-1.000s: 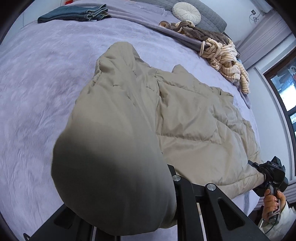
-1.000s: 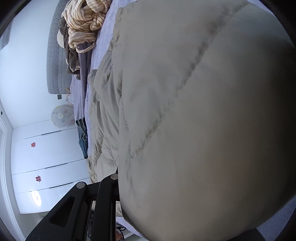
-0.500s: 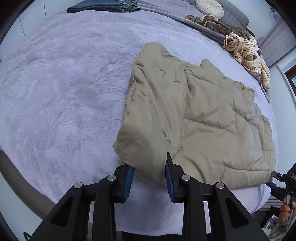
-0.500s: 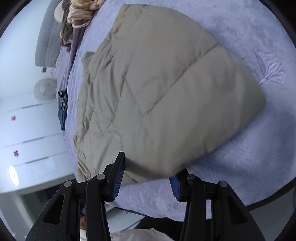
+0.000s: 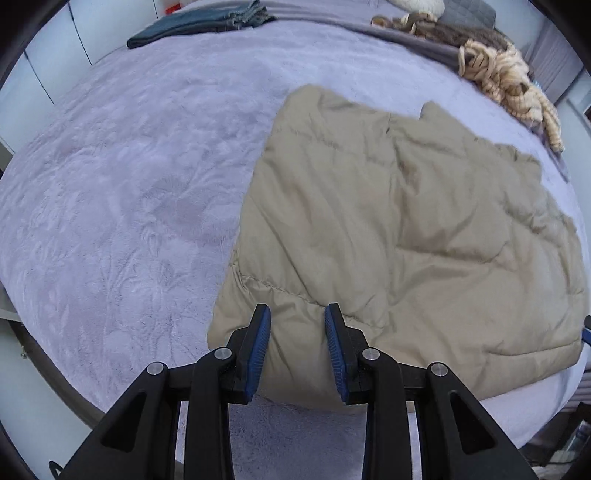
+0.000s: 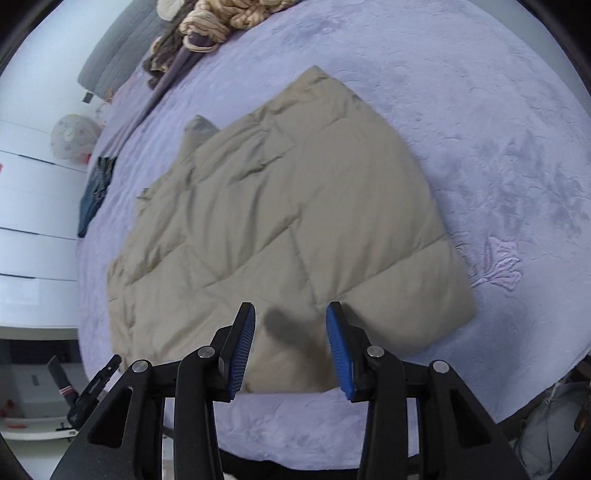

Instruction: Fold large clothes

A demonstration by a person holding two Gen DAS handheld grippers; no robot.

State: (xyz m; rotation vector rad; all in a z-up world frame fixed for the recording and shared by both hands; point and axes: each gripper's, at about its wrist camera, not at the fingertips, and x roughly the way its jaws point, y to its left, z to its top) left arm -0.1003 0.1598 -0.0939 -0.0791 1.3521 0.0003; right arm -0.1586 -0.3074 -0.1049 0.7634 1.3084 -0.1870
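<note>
A beige quilted jacket (image 5: 406, 240) lies folded flat on the lilac bed cover (image 5: 129, 184). My left gripper (image 5: 297, 314) points down over the jacket's near left corner. Its blue pads stand apart, and the fabric seen between them lies slack on the bed. In the right wrist view the same jacket (image 6: 288, 221) spreads out below my right gripper (image 6: 290, 314). That gripper hovers over the near edge and casts a shadow on the cloth. Its jaws are closing, the pads clear of the fabric and nothing gripped.
Folded dark teal clothes (image 5: 199, 22) lie at the bed's far left. A heap of striped beige and brown clothes (image 5: 509, 77) sits by the grey headboard (image 6: 110, 55). White cupboard doors (image 6: 29, 221) stand beyond the bed. The bed's edge runs just below both grippers.
A second ago both grippers held the jacket's edge up close to the cameras. The jacket has been laid down and let go, and both grippers have opened and drawn back above it.
</note>
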